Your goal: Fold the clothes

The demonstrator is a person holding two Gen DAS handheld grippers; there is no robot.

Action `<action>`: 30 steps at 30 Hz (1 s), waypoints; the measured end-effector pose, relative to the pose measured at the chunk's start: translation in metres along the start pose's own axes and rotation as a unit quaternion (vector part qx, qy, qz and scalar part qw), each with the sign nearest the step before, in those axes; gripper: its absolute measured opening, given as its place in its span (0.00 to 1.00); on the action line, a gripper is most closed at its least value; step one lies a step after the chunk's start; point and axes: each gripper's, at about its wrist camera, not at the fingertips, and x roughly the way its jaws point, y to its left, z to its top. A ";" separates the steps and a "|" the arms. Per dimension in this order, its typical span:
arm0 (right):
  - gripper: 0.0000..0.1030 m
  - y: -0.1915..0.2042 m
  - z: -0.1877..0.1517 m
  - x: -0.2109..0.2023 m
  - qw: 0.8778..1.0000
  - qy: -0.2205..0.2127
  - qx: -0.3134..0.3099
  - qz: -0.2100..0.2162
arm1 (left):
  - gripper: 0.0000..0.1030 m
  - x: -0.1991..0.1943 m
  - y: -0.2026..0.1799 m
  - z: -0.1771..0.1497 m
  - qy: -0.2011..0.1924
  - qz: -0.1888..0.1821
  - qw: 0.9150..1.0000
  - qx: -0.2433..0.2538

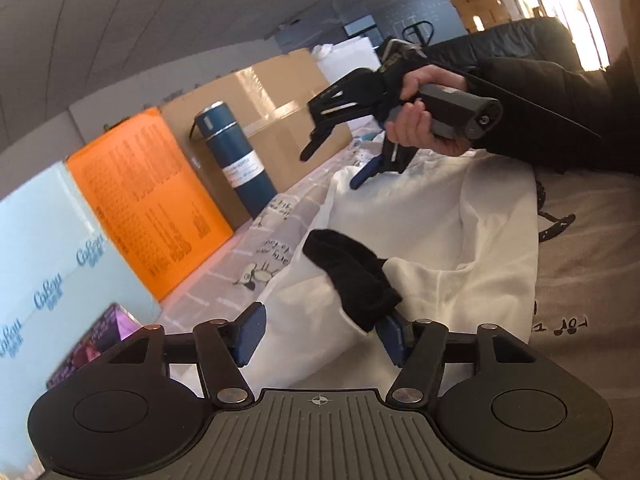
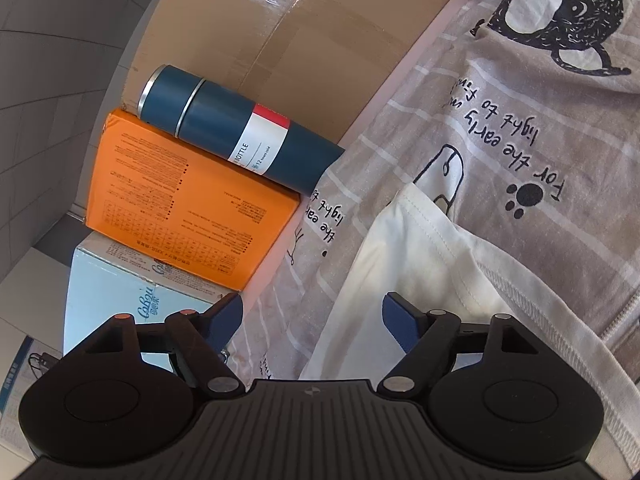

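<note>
The white cotton garment [image 1: 420, 240] lies crumpled on a beige bedsheet printed with cartoon dogs, paw marks and handwriting [image 2: 520, 128], which covers the surface. A black fabric piece [image 1: 352, 276] rests on top of the white garment, near its lower folds.

In the left wrist view, the left hand-held gripper [image 1: 320, 334] stands partly open, its blue pads apart. The white garment lies below and between them, and the lower end of the black fabric piece reaches down to the right-hand pad; whether it touches that pad I cannot tell. Neither pad presses on cloth.

The right hand-held gripper [image 1: 332, 168] shows in the same view at the far edge of the white garment, held by a bare hand [image 1: 424, 120] coming out of a black sleeve [image 1: 552, 116]. Its jaws are spread wide and nothing is clamped between them. In the right wrist view, the same hand-held gripper's blue pads stand well apart above the hemmed edge of the white garment, with the patterned bedsheet showing beside it.

Along the far edge of the surface stand a dark blue steel bottle with a white label [image 2: 240, 132], an orange printed box [image 2: 180, 204], a pale blue carton [image 2: 116, 284] and a large brown cardboard box [image 2: 280, 32], all close together.
</note>
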 end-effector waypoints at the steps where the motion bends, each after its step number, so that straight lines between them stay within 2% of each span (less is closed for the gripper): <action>1: 0.67 0.000 0.002 0.002 1.000 0.000 0.000 -0.009 | 0.28 0.000 -0.001 0.001 -0.007 -0.007 1.000 -0.001; 2: 0.64 0.000 0.004 0.004 1.000 0.000 -0.001 -0.021 | 0.09 0.000 0.001 0.000 -0.015 -0.008 1.000 -0.012; 4: 0.52 -0.003 0.005 0.006 0.999 0.005 0.000 -0.039 | 0.07 -0.003 0.009 -0.001 -0.031 0.000 0.999 -0.044; 6: 0.49 -0.008 0.005 0.005 0.999 0.008 0.011 -0.039 | 0.06 -0.016 0.022 -0.003 -0.060 0.012 0.994 -0.085; 8: 0.48 -0.010 0.005 -0.001 0.999 0.007 0.021 -0.037 | 0.06 -0.035 0.034 -0.006 -0.094 0.005 0.988 -0.120; 11: 0.48 -0.011 0.002 -0.012 0.999 0.001 0.022 -0.035 | 0.06 -0.055 0.035 -0.012 -0.105 0.002 0.986 -0.127; 15: 0.48 -0.016 0.000 -0.023 0.998 -0.008 0.031 -0.053 | 0.06 -0.063 0.028 -0.022 -0.093 -0.025 0.986 -0.138; 17: 0.47 -0.021 -0.001 -0.030 0.997 -0.014 0.041 -0.059 | 0.07 -0.059 0.024 -0.024 -0.079 -0.022 0.988 -0.134; 20: 0.39 -0.027 -0.004 -0.041 0.996 -0.022 0.045 -0.070 | 0.07 -0.053 0.028 -0.025 -0.067 -0.021 0.987 -0.143; 23: 0.22 -0.029 -0.010 -0.051 0.996 -0.035 0.019 -0.083 | 0.09 -0.053 0.029 -0.026 -0.062 -0.015 0.987 -0.146; 24: 0.06 -0.029 -0.013 -0.055 0.995 -0.044 0.006 -0.090 | 0.09 -0.053 0.029 -0.027 -0.060 -0.012 0.987 -0.147; 25: 0.03 -0.029 -0.016 -0.059 0.994 -0.052 -0.007 -0.099 | 0.09 -0.053 0.030 -0.028 -0.057 -0.009 0.987 -0.150; 29: 0.06 -0.030 -0.025 -0.068 0.991 -0.054 -0.041 -0.118 | 0.13 -0.047 0.031 -0.028 -0.032 -0.016 0.989 -0.145; 30: 0.09 -0.031 -0.025 -0.070 0.989 -0.056 -0.043 -0.128 | 0.19 -0.046 0.029 -0.028 -0.021 -0.020 0.990 -0.136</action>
